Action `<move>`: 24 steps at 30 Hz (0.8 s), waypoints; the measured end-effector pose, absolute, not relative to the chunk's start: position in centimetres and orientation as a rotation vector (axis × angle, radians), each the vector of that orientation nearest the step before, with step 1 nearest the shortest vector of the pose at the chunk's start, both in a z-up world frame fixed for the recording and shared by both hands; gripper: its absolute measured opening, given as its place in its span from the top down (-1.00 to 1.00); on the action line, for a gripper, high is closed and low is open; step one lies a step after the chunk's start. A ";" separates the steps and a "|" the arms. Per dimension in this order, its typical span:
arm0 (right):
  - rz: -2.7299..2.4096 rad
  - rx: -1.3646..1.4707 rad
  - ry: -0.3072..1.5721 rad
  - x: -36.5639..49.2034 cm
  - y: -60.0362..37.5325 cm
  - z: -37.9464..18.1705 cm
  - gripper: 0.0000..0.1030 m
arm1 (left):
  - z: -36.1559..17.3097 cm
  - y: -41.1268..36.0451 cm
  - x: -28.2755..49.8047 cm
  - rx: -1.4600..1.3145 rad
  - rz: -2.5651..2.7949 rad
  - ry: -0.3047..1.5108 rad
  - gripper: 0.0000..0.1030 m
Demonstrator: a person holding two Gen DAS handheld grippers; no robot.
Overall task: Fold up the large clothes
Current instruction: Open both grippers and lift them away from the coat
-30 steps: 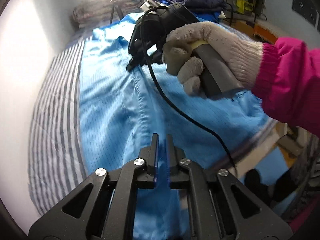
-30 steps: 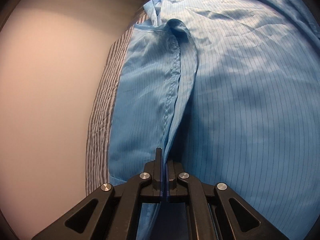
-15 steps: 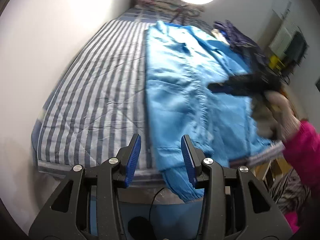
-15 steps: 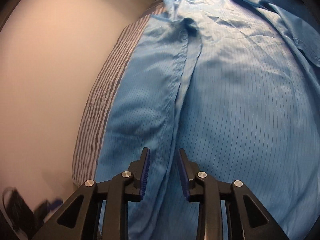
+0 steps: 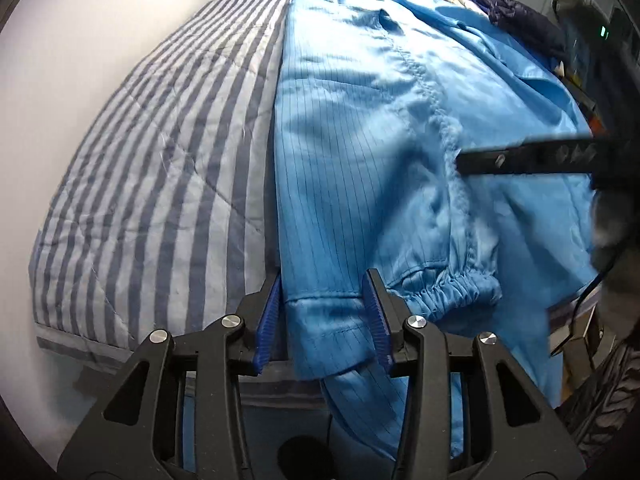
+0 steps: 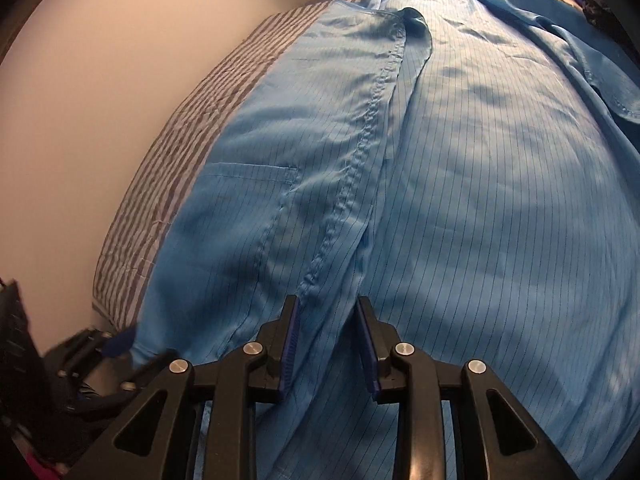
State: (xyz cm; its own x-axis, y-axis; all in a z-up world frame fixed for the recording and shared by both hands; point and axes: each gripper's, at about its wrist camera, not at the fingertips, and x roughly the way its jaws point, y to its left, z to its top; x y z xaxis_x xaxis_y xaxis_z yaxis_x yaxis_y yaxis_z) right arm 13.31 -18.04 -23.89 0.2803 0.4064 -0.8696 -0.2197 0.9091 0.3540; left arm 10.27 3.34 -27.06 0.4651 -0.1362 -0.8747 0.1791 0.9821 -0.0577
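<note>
On the striped bedspread (image 5: 160, 168) lies the blue coat (image 5: 360, 152); my left gripper (image 5: 324, 320), jaws spread, straddles its hem at six o'clock, my right gripper (image 6: 328, 344), also spread, over the seam.

Large sky-blue garment (image 5: 360, 168) under my claws: thin cloth, slight sheen, fine dark pinstripe, puckered stitched seam. Grey-and-white striped bedcover (image 5: 160, 168), left of frame: matt quilted cloth. My left gripper (image 5: 324, 320): matt black plastic, ribbed blue pads, shiny metal screws.

Garment (image 5: 360, 168) lies on bed (image 5: 160, 160), w/ bedding bare at left.
</note>
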 end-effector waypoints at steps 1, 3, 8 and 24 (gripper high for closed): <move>0.427 0.190 1.220 13.3 -18.2 -23.8 0.42 | -27.0 3.4 10.2 0.038 -0.194 1.068 0.20; 0.433 0.205 1.203 13.0 -18.9 -23.0 0.33 | -26.7 3.6 10.1 0.024 -0.189 1.067 0.20; 0.423 0.188 1.099 11.2 -22.2 -19.3 0.10 | -23.6 4.6 8.9 -0.019 -0.173 1.002 0.20; 0.063 0.180 0.941 4.9 -41.3 -14.3 -0.13 | -14.9 0.2 7.8 -0.143 -0.339 0.861 0.19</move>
State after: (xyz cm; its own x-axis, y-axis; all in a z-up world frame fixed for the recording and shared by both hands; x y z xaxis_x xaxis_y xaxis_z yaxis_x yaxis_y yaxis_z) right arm 4.90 -41.34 -14.28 0.5881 0.1324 -0.7978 0.0246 0.9831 0.1813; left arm 7.80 0.18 -14.94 0.6022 -0.3492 -0.7180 0.2346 0.9370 -0.2589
